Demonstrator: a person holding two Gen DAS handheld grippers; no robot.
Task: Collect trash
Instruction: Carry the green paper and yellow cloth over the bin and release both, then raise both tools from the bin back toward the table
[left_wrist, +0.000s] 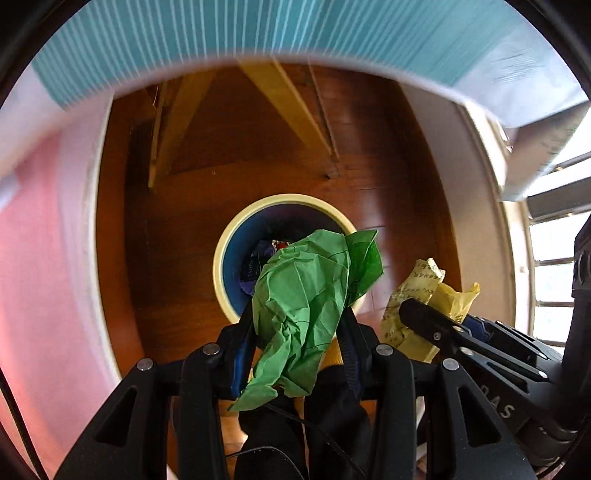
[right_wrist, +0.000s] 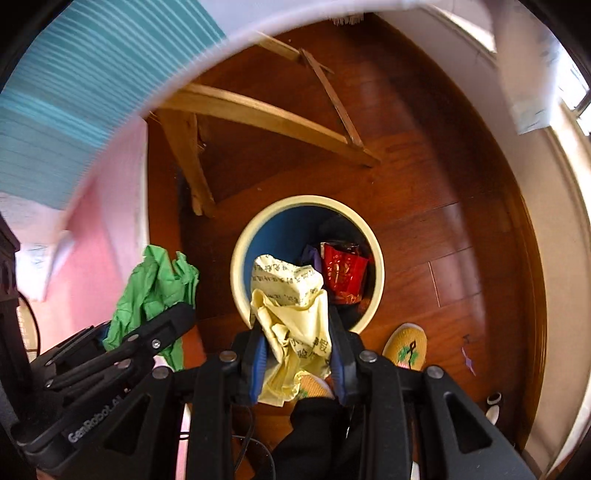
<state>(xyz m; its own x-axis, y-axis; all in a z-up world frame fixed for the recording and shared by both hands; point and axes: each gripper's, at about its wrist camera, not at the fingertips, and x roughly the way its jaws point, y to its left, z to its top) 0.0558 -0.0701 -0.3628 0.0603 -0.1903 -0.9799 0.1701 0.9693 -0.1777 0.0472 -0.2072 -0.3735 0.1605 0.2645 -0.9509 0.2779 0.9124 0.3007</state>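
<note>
My left gripper (left_wrist: 299, 314) is shut on a crumpled green paper (left_wrist: 306, 306) and points steeply down over a round bin (left_wrist: 225, 254) with a cream rim and blue inside. My right gripper (right_wrist: 295, 325) is shut on a crumpled pale yellow printed paper (right_wrist: 291, 295), held above the near rim of the same bin (right_wrist: 240, 254). In the bin lies a red packet (right_wrist: 341, 271) with dark wrappers beside it. The right gripper (left_wrist: 421, 314) with the yellow paper (left_wrist: 410, 291) shows at the right of the left wrist view. The green paper (right_wrist: 155, 288) shows at the left of the right wrist view.
The bin stands on a dark wooden floor (right_wrist: 443, 192). Wooden furniture legs (right_wrist: 266, 114) stand behind it. A teal striped cloth (left_wrist: 258, 33) over a white edge hangs across the top. A pink surface (left_wrist: 40, 258) is at the left. A person's yellow slipper (right_wrist: 406, 345) is near the bin.
</note>
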